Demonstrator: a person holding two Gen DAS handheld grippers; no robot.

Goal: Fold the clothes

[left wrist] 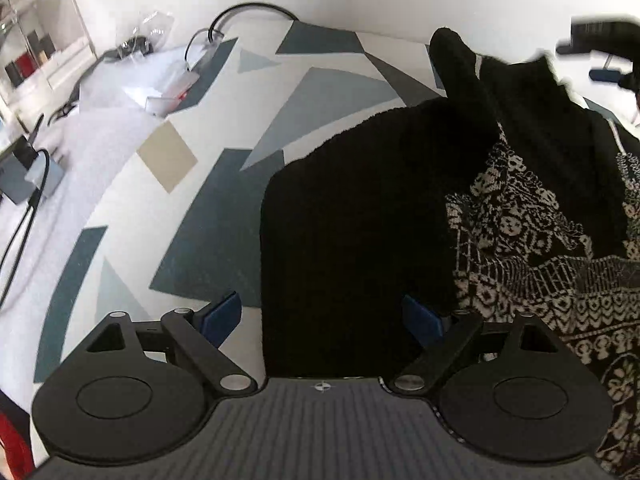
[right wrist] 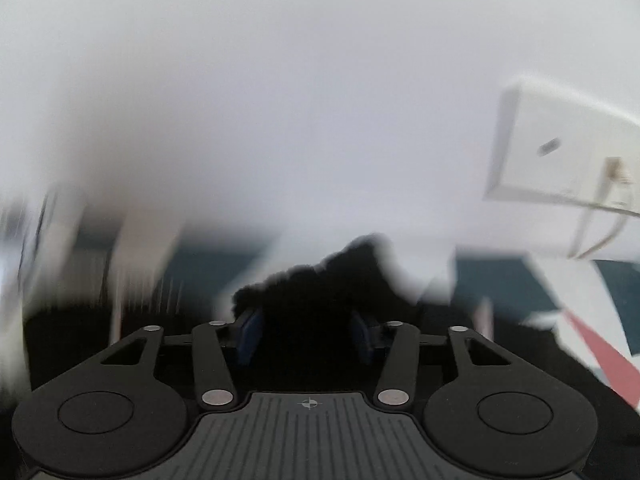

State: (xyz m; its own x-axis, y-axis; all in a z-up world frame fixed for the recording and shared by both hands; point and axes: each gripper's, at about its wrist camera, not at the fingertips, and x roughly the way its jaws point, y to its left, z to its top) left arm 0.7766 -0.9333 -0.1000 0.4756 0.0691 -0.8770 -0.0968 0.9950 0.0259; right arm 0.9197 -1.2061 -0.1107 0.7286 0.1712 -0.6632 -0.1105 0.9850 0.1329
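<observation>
Pinching fuzzy black sweater (right wrist: pixel 320 280), right gripper (right wrist: pixel 306 334); left gripper (left wrist: pixel 322 316) spread wide.

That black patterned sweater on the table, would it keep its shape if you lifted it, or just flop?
Probably flop: the black sweater lies flat while one part is pulled up and drapes in soft folds. Its fuzzy knit looks grippy rather than slippery. In the blurred right view, fabric bunches between the right gripper fingers, so it likely squashes easily.
</observation>
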